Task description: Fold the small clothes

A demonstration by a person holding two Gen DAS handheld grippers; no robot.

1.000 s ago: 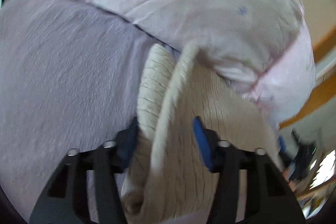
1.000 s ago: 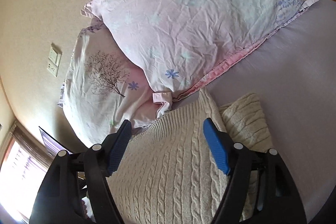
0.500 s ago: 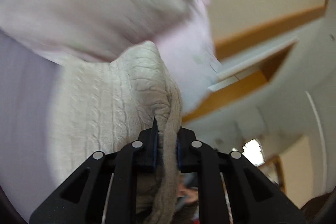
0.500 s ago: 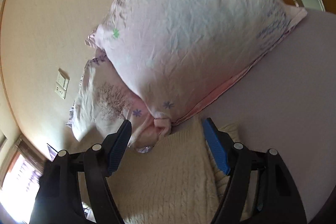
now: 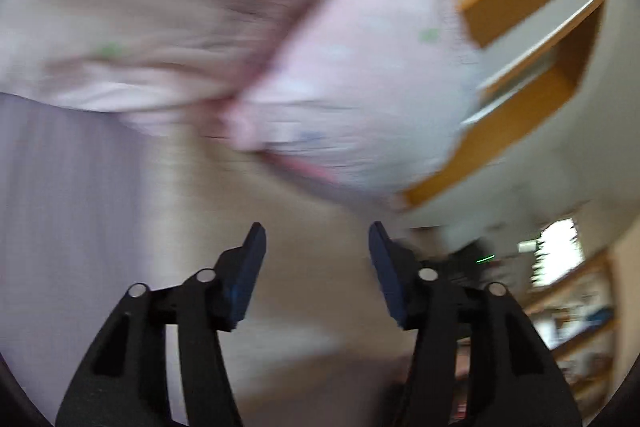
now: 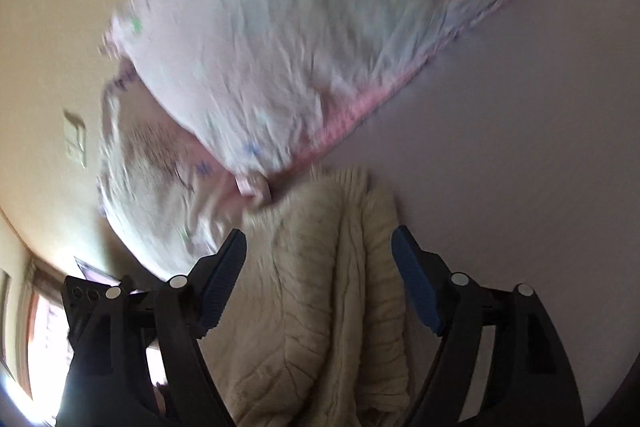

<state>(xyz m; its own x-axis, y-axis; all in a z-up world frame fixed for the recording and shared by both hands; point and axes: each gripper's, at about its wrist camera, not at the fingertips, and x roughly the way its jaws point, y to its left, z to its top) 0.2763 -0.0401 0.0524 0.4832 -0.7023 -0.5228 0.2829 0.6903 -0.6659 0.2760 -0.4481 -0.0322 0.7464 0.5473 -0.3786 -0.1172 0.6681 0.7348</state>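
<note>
Left gripper (image 5: 316, 259) has its fingers apart, nothing between them, over blurred cream sweater (image 5: 224, 227). Right gripper (image 6: 320, 267) is likewise spread, the bunched sweater (image 6: 336, 291) lying between its fingers on the sheet (image 6: 520, 131). Pillow (image 6: 304, 39) edge touches the sweater at 12 o'clock; bare sheet lies toward 2 o'clock

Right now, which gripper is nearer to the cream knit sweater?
Right, as far as the blur allows. The right gripper hangs open directly over the cream knit sweater, fingers either side of its fold. The left gripper is open too, over a blurred pale surface.
</note>
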